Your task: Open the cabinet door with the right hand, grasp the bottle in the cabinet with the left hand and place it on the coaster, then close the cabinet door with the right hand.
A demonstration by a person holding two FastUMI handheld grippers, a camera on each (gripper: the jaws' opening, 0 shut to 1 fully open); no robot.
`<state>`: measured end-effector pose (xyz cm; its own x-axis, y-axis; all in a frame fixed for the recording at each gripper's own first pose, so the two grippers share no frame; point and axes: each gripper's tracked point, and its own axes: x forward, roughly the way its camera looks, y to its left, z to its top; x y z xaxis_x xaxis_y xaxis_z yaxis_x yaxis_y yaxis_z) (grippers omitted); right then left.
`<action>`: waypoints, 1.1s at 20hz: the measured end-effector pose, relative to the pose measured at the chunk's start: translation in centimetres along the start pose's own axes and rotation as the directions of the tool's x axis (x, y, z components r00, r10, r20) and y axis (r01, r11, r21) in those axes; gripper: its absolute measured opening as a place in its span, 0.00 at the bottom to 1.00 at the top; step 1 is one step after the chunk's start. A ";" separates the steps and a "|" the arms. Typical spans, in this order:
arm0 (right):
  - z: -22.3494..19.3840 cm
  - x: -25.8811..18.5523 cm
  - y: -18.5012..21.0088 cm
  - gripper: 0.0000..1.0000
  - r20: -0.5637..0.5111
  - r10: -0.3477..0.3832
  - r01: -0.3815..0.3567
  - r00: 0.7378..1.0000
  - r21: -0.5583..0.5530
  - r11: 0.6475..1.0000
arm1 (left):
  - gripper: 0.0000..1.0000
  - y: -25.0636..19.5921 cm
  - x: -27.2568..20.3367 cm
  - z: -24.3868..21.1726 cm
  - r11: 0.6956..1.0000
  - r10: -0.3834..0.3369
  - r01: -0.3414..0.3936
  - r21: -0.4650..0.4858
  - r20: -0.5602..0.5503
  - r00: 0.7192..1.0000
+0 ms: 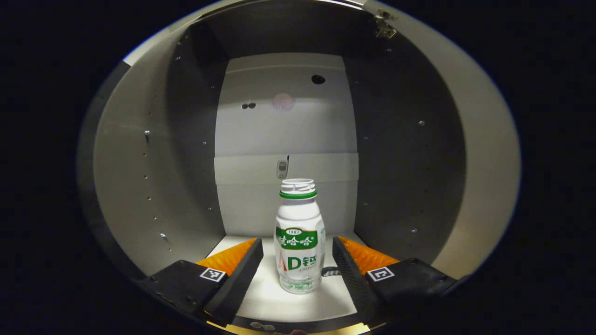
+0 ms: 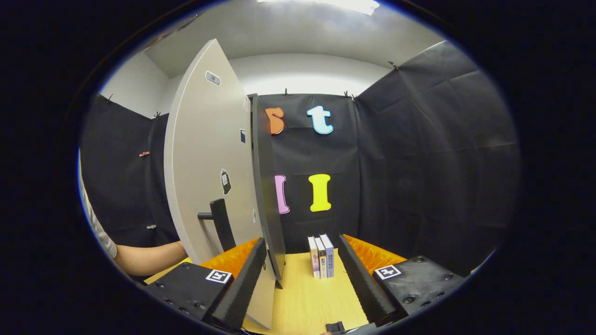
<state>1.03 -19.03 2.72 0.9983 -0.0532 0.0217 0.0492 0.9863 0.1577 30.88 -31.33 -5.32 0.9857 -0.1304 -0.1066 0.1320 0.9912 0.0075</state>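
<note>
While the door stands swung wide, its edge just beside the right gripper, the left gripper reaches into the cabinet with its jaws spread wide and the bottle upright between them, neither finger touching it. The bottle stands near the front edge of the cabinet floor, a little nearer the right-hand finger than the other. The right gripper's jaws are also wide apart and hold nothing; ahead of them, on the table, a few books stand upright toward its far edge, and a forearm shows past the door, by the handle. The coaster cannot be placed from these views. The likeliest slip would come at the close: since the bottle sits off centre, one finger would probably meet it first and push or tip it. A grip taken low on the rounded body might also let it slide. The door, unheld, could drift back toward the left arm.
</note>
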 end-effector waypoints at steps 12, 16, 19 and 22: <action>0.1 -0.5 -0.3 0.96 0.015 -0.038 0.038 0.999 -0.003 0.999 | 0.80 1.3 -0.9 0.8 1.000 -0.015 0.015 0.018 0.018 1.000; 0.6 -1.2 0.8 0.95 0.033 -0.032 0.033 0.999 -0.010 0.999 | 0.80 2.4 -5.9 3.1 0.998 -0.055 0.055 -0.001 0.063 0.996; 0.7 -1.5 1.6 0.95 0.044 -0.032 0.034 0.999 -0.026 0.999 | 0.80 4.5 -10.5 3.6 0.998 -0.057 0.058 -0.010 0.074 0.996; 0.5 -1.7 2.5 0.96 0.041 -0.031 0.032 0.999 -0.026 0.999 | 0.80 7.6 -15.4 3.4 0.999 -0.044 0.045 -0.009 0.092 0.995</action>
<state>-0.54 -16.58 3.61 0.9943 -0.0897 0.0568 0.0815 0.9878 0.1328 17.03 -21.83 -0.22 0.9845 -0.1749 -0.0148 0.1748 0.9846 -0.0060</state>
